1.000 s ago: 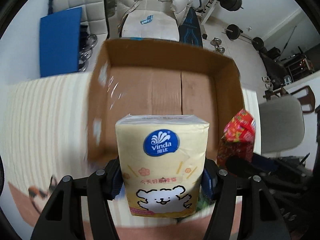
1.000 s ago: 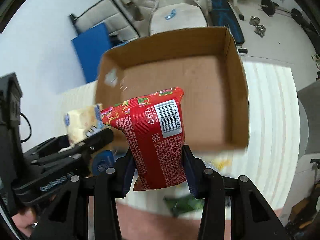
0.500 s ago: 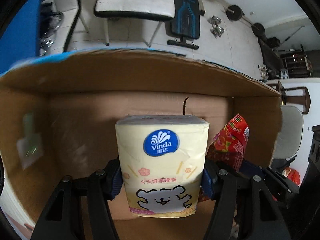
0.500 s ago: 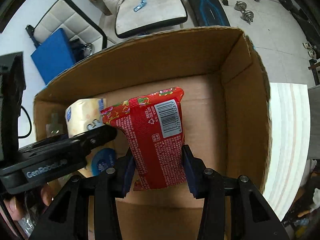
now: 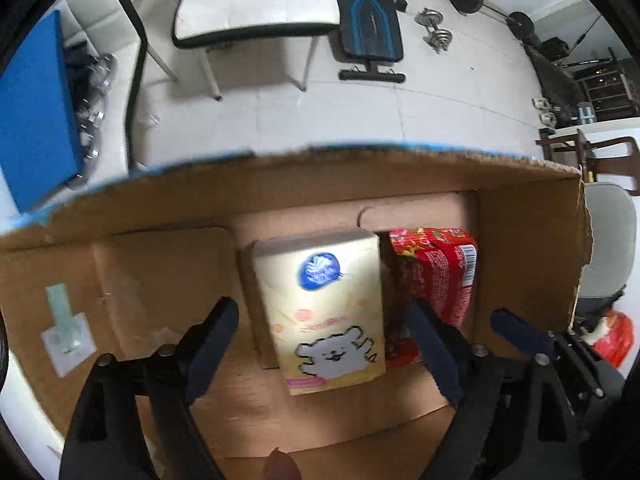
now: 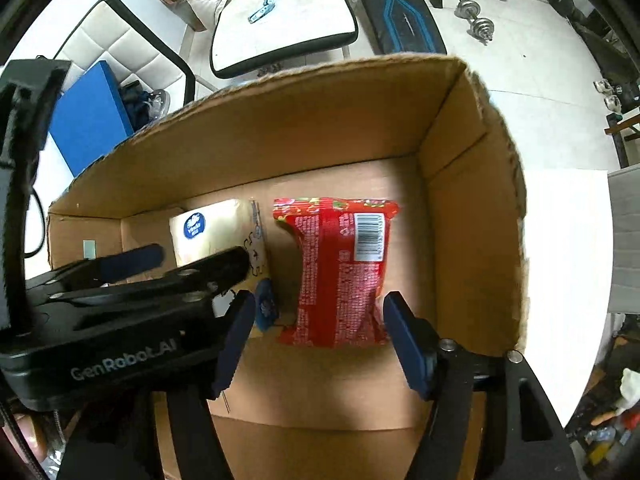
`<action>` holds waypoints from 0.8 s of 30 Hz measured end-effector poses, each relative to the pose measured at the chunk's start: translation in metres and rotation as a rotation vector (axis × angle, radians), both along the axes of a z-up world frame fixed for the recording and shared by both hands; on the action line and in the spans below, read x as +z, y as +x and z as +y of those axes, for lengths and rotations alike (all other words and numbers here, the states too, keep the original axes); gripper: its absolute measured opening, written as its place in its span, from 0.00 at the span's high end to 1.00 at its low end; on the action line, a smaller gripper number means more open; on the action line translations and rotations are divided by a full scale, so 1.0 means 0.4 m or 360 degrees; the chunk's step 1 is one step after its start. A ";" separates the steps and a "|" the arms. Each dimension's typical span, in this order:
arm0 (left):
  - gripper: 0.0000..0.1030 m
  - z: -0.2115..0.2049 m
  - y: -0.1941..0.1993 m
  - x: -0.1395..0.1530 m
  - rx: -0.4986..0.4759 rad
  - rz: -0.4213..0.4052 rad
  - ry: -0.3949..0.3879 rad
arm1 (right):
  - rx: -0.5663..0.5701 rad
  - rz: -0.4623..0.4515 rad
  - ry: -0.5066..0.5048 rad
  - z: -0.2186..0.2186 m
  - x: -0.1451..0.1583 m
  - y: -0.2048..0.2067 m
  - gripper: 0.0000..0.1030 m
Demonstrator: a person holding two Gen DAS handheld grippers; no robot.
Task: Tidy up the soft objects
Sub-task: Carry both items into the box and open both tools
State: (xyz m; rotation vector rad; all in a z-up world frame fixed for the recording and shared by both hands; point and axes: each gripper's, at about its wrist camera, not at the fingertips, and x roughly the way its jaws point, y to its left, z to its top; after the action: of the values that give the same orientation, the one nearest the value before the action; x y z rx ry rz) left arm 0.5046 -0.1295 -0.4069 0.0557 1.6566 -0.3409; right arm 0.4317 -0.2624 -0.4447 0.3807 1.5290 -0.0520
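Observation:
A yellow Vinda tissue pack (image 5: 324, 308) lies on the floor of the cardboard box (image 5: 320, 192), beside a red snack packet (image 5: 440, 276). My left gripper (image 5: 320, 332) is open, its fingers standing apart on either side of the tissue pack. In the right wrist view the red packet (image 6: 344, 272) lies flat on the box floor, and my right gripper (image 6: 320, 316) is open around its near end without pinching it. The tissue pack (image 6: 216, 236) shows left of it, partly hidden by the left gripper (image 6: 196, 258).
The box walls (image 6: 472, 200) rise close on the right and far sides. A white striped table (image 6: 568, 260) lies right of the box. A red object (image 5: 612, 336) sits outside the box at right. A chair (image 6: 288, 20) and weights stand on the floor beyond.
Both grippers have opened and let go: the tissue pack and the red packet now lie side by side on the box floor. Both grippers have drawn back a little.

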 end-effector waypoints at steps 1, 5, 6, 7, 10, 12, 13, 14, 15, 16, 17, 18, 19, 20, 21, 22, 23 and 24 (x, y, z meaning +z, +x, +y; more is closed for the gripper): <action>0.14 0.001 -0.002 0.005 0.0002 -0.0022 0.0025 | 0.0004 0.0005 -0.0011 -0.001 0.006 0.001 0.27; 0.04 0.022 -0.023 0.034 0.0029 -0.0157 0.0102 | 0.0044 0.0017 -0.0031 0.004 0.018 -0.023 0.10; 0.04 0.027 -0.031 0.038 0.0044 -0.0173 0.0112 | 0.0061 0.0017 -0.0041 0.008 0.024 -0.036 0.10; 0.03 0.034 -0.036 0.039 0.0056 -0.0178 0.0116 | 0.0077 0.0018 -0.0046 0.011 0.027 -0.036 0.07; 0.03 0.057 -0.072 0.058 0.0094 -0.0218 0.0123 | 0.0131 0.0003 -0.0080 0.025 0.045 -0.066 0.00; 0.03 0.063 -0.098 0.074 0.0109 -0.0242 0.0139 | 0.0159 -0.0030 -0.0097 0.034 0.062 -0.099 0.00; 0.03 0.065 -0.113 0.084 0.0115 -0.0253 0.0137 | 0.0170 -0.0045 -0.0100 0.036 0.070 -0.103 0.00; 0.03 0.063 -0.124 0.097 0.0117 -0.0262 0.0138 | 0.0182 -0.0062 -0.0103 0.035 0.073 -0.105 0.00; 0.03 0.063 -0.140 0.109 0.0118 -0.0274 0.0143 | 0.0197 -0.0083 -0.0111 0.038 0.086 -0.123 0.00; 0.03 0.062 -0.157 0.123 0.0119 -0.0289 0.0145 | 0.0206 -0.0094 -0.0113 0.041 0.093 -0.133 0.00; 0.03 0.061 -0.174 0.137 0.0121 -0.0304 0.0146 | 0.0216 -0.0104 -0.0105 0.041 0.101 -0.143 0.00; 0.03 0.063 -0.189 0.152 0.0125 -0.0318 0.0144 | 0.0228 -0.0122 -0.0088 0.044 0.115 -0.161 0.00; 0.03 0.064 -0.203 0.166 0.0134 -0.0330 0.0144 | 0.0232 -0.0138 -0.0076 0.046 0.125 -0.175 0.00; 0.03 0.066 -0.216 0.179 0.0143 -0.0345 0.0139 | 0.0233 -0.0157 -0.0061 0.047 0.138 -0.189 0.00; 0.03 0.067 -0.236 0.201 0.0150 -0.0371 0.0129 | 0.0242 -0.0181 -0.0054 0.047 0.156 -0.211 0.00; 0.03 0.068 -0.257 0.224 0.0148 -0.0402 0.0125 | 0.0250 -0.0197 -0.0054 0.049 0.169 -0.216 0.00; 0.03 0.067 -0.274 0.240 0.0146 -0.0430 0.0123 | 0.0258 -0.0224 -0.0052 0.049 0.188 -0.238 0.00; 0.03 0.072 -0.299 0.264 0.0142 -0.0473 0.0125 | 0.0261 -0.0243 -0.0049 0.049 0.204 -0.254 0.00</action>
State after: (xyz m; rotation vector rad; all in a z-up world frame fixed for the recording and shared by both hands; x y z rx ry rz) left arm 0.3850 -0.1007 -0.3014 0.0871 1.3724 -0.1890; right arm 0.3300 -0.2426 -0.3632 0.2285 1.4020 0.0802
